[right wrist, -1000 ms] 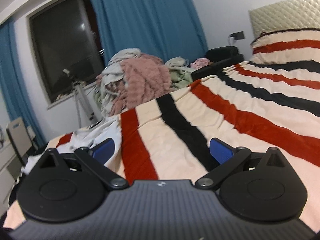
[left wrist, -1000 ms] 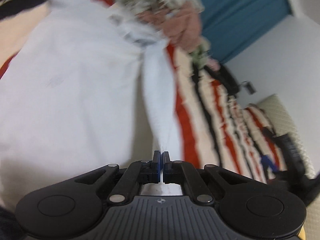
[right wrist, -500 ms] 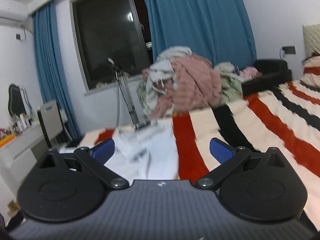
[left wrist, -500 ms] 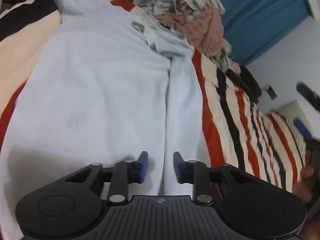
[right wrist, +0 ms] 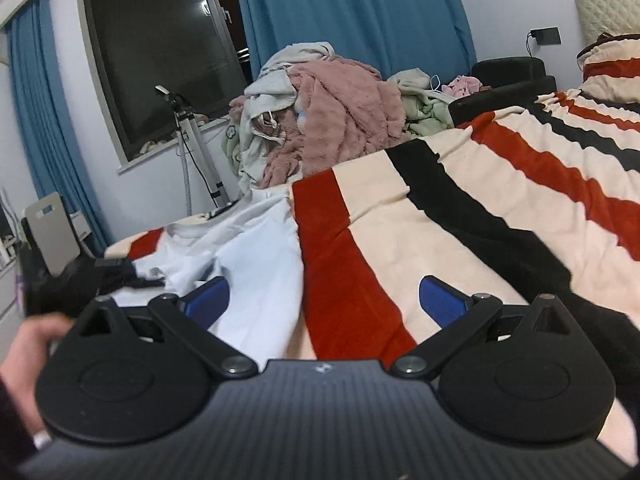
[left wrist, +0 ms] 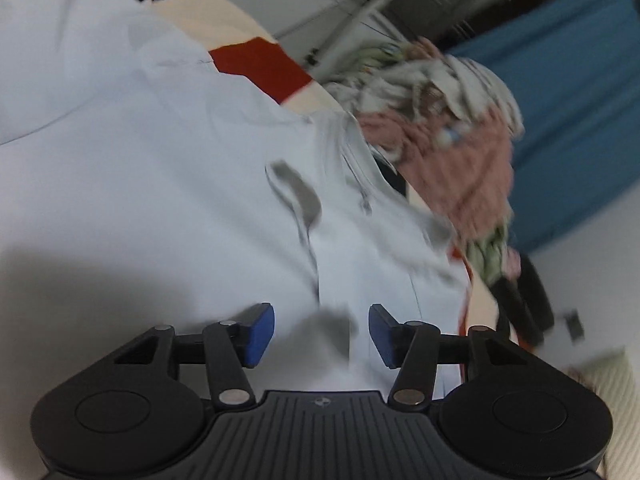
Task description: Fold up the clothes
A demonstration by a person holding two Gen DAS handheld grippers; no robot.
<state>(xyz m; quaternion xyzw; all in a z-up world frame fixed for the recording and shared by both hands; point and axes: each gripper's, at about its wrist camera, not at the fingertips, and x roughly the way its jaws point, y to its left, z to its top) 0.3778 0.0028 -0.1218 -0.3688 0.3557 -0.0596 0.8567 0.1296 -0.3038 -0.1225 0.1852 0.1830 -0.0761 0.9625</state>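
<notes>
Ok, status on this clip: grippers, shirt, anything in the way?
Left gripper open, over the white shirt. Right gripper open, empty, at the shirt's edge. Shirt lies on the striped blanket, not yet folded. Clothes pile beyond, clear of it.

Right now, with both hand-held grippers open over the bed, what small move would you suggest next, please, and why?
Probably lower the left hand-held gripper onto the white shirt and pinch the fold beneath it: its jaws are open, empty, and the shirt lies spread, unfolded, on the striped blanket.
</notes>
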